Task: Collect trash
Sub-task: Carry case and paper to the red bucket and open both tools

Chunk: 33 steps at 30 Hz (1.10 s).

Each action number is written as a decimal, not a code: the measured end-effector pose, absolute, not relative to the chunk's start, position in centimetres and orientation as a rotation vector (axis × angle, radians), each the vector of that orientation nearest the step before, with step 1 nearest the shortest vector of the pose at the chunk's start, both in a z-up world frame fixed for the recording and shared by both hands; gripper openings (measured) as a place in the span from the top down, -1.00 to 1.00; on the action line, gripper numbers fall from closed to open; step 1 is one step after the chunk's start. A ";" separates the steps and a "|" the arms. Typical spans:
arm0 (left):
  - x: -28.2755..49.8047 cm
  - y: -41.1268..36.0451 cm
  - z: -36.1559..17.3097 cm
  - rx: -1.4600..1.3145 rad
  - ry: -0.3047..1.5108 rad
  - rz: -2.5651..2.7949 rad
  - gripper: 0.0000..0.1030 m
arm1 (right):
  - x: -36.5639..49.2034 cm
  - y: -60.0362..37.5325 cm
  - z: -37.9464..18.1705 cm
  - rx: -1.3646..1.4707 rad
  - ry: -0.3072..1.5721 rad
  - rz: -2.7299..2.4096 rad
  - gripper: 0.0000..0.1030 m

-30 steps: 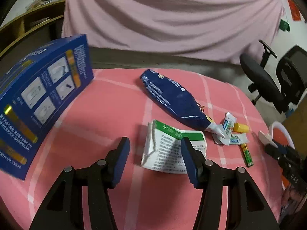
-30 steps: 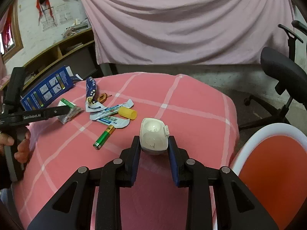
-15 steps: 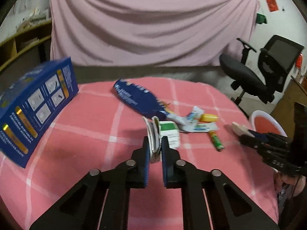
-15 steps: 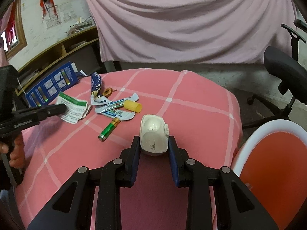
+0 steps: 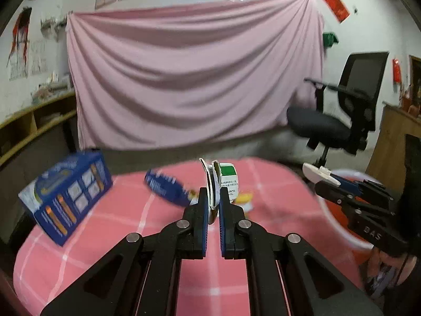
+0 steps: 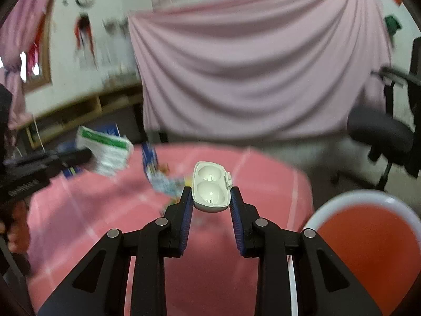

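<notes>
A round table (image 5: pixel 110 226) under a pink checked cloth stands before a draped pink sheet (image 5: pixel 189 79); wooden shelves (image 5: pixel 31 123) line the wall at 9 o'clock and a black office chair (image 5: pixel 339 121) stands at 3 o'clock. In the right wrist view the table's far edge curves across mid-frame, with bare floor between it and the sheet. A red bin (image 6: pixel 368 245) with a white rim sits just off the table edge at 4 o'clock; its mouth is unobstructed.

Left gripper (image 5: pixel 213 197): black arms, blue-faced pads, pointing shallowly downward. Its jaws have just closed and now pinch a crumpled white-and-green paper wrapper (image 5: pixel 223 181), held on edge clear of the cloth. In the right wrist view the same wrapper hangs at 9 o'clock, clear of the table, with a hand (image 6: pixel 15 226) on the gripper handle.

Right gripper (image 6: pixel 211 200): clamped on a white, rounded plastic case (image 6: pixel 210 187) with two oval hollows and a small side latch, lifted off the cloth. In the left wrist view it enters at 3 o'clock, over the bin's near rim.

On the cloth: a blue box (image 5: pixel 68 192) tilted at the 9 o'clock edge, a blue foil pouch (image 5: pixel 165 189) near centre, and a yellow cap (image 5: pixel 244 197) beside the wrapper. Other litter there is blurred.
</notes>
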<state>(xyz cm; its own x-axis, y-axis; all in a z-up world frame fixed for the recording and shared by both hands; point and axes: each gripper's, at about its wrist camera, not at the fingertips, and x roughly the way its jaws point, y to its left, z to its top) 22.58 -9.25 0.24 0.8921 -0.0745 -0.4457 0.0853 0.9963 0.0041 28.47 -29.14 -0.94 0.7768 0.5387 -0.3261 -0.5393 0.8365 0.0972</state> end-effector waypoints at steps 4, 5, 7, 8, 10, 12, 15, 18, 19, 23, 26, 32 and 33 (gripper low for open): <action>21.4 -11.4 2.6 0.050 0.339 -0.136 0.90 | 25.7 -31.0 1.5 0.029 0.168 0.566 0.50; 21.2 -12.0 3.1 0.067 0.308 -0.145 0.90 | 25.2 -31.6 2.0 0.042 0.133 0.558 0.50; 20.8 -13.4 4.1 0.104 0.250 -0.164 0.90 | 24.2 -32.8 3.0 0.069 0.071 0.538 0.50; 20.8 -14.1 4.4 0.118 0.231 -0.172 0.90 | 23.8 -33.4 3.3 0.082 0.043 0.528 0.50; 20.8 -15.6 4.8 0.137 0.198 -0.195 0.90 | 23.3 -34.8 3.8 0.104 -0.004 0.495 0.50; 20.8 -17.2 5.1 0.142 0.171 -0.219 0.89 | 23.0 -36.0 4.2 0.110 -0.032 0.458 0.50; 21.5 -19.3 4.8 0.145 0.163 -0.265 0.89 | 23.2 -37.8 4.2 0.128 -0.034 0.413 0.50; 22.2 -21.8 4.5 0.149 0.185 -0.308 0.89 | 23.7 -39.5 3.8 0.166 -0.006 0.372 0.50; 22.6 -22.8 4.3 0.150 0.200 -0.323 0.89 | 23.9 -39.9 3.7 0.174 0.005 0.362 0.50; 24.7 -26.0 3.2 0.125 0.288 -0.379 0.89 | 25.8 -41.7 2.5 0.213 0.101 0.308 0.50; 26.0 -27.5 2.2 0.106 0.354 -0.410 0.88 | 26.5 -43.3 1.8 0.250 0.161 0.269 0.50; 28.5 -29.6 1.0 0.078 0.475 -0.472 0.85 | 27.1 -45.0 0.3 0.292 0.258 0.222 0.48; 29.0 -29.9 0.9 0.073 0.495 -0.478 0.85 | 27.1 -45.1 0.0 0.292 0.270 0.216 0.48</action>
